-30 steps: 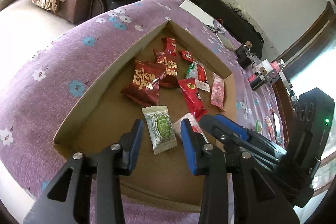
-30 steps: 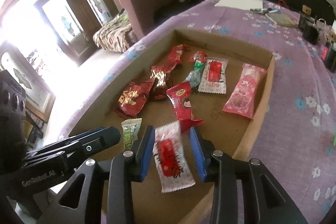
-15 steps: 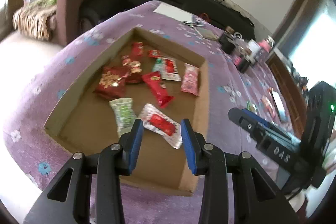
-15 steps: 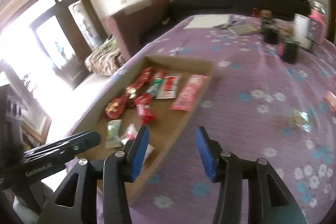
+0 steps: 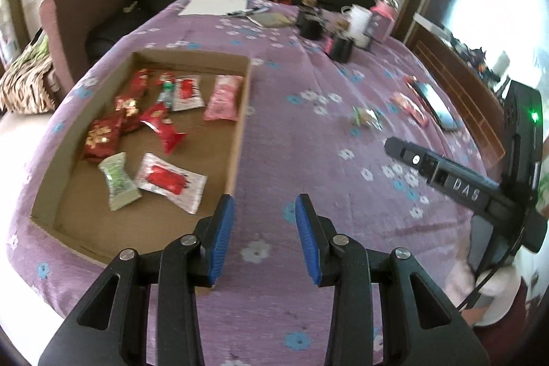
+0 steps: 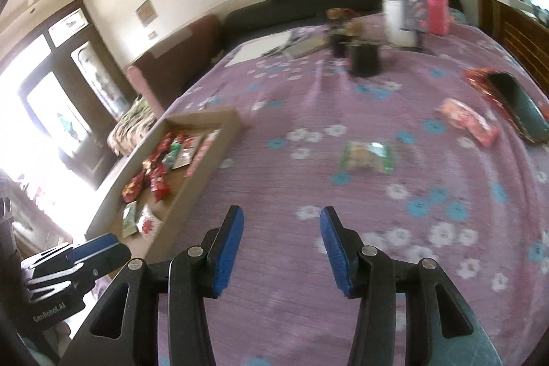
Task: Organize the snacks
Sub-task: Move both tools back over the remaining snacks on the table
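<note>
A shallow cardboard box (image 5: pixel 240 126) on the purple flowered cloth holds several snack packs, among them a white-and-red pack (image 5: pixel 170 180) and a green pack (image 5: pixel 118 180) at its near end. The box also shows in the right wrist view (image 6: pixel 206 156). Loose snacks lie on the cloth to the right: a green-ended pack (image 6: pixel 367 156) (image 5: pixel 365 117) and a pink-red pack (image 6: pixel 466 120). My left gripper (image 5: pixel 264 211) is open and empty above the cloth by the box's near right corner. My right gripper (image 6: pixel 281 228) is open and empty over the bare cloth, right of the box.
A dark phone (image 6: pixel 518 107) lies on a red wrapper at the right edge. Dark cups (image 6: pixel 365 59), a white mug (image 6: pixel 398 19) and a pink bottle (image 6: pixel 430 6) stand at the back. Paper (image 5: pixel 214 6) lies at the far end. A sofa runs behind.
My right gripper has let go of the white-and-red pack, which now lies in the box. Both grippers have swung right, away from the box and over the cloth.
</note>
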`<state>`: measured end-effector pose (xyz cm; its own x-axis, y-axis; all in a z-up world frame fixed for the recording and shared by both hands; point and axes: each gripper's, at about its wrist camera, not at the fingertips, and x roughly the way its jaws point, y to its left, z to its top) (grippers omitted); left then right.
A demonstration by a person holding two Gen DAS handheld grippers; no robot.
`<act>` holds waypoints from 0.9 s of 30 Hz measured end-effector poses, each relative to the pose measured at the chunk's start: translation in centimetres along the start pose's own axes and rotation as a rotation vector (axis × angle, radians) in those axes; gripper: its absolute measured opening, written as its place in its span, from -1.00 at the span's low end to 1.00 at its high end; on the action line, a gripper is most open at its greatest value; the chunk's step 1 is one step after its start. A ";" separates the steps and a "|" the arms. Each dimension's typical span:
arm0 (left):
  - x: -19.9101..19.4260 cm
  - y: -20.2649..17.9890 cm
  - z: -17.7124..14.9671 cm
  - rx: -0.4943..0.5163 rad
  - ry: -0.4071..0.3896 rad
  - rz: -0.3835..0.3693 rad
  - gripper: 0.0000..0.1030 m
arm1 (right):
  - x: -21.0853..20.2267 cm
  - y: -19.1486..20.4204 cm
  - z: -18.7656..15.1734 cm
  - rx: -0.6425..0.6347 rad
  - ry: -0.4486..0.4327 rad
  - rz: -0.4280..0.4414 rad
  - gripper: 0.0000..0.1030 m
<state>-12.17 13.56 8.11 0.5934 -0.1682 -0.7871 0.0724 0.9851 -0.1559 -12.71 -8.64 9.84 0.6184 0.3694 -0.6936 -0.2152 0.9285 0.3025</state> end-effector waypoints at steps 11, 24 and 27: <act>2.1 -3.7 -0.4 0.095 0.066 0.025 -0.33 | -2.2 -7.3 -1.1 0.117 -0.020 -0.084 -0.05; 4.2 -5.6 -0.8 0.121 0.131 -0.030 -0.33 | -4.1 -13.9 -1.9 0.217 -0.036 -0.177 -0.05; 4.5 -5.8 -0.9 0.119 0.139 -0.061 -0.33 | -5.0 -16.0 -2.0 0.252 -0.045 -0.215 -0.05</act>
<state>-10.59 7.08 4.92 0.4690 -0.2232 -0.8545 0.2042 0.9687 -0.1410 -13.88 -25.23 7.17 0.6637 0.1588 -0.7309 0.1140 0.9443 0.3088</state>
